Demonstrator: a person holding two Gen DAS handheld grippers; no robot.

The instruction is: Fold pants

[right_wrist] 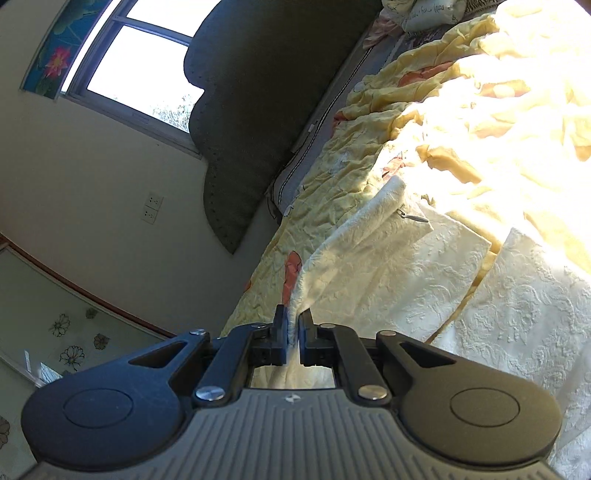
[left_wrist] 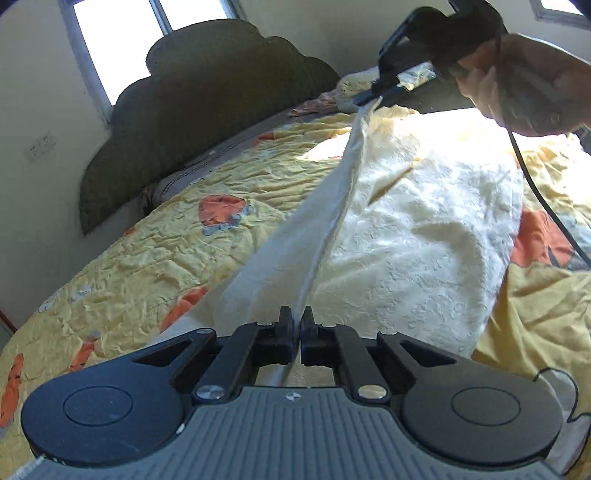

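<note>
Cream textured pants (left_wrist: 424,236) lie on a yellow patterned bedspread (left_wrist: 147,251). My left gripper (left_wrist: 296,326) is shut on one edge of the pants, and the cloth stretches taut from it up to my right gripper (left_wrist: 369,98), which also pinches it. In the right wrist view my right gripper (right_wrist: 293,328) is shut on a cream fold of the pants (right_wrist: 406,280). A zipper pull (right_wrist: 413,218) shows on the pants near a pocket. Both grippers hold the edge lifted above the bed.
A dark green scalloped headboard (left_wrist: 207,110) stands against the wall under a window (left_wrist: 122,40). Pillows and crumpled cloth (right_wrist: 424,14) lie at the head of the bed. A black cable (left_wrist: 535,192) hangs from the right gripper. Bright sunlight falls on the bedspread (right_wrist: 517,92).
</note>
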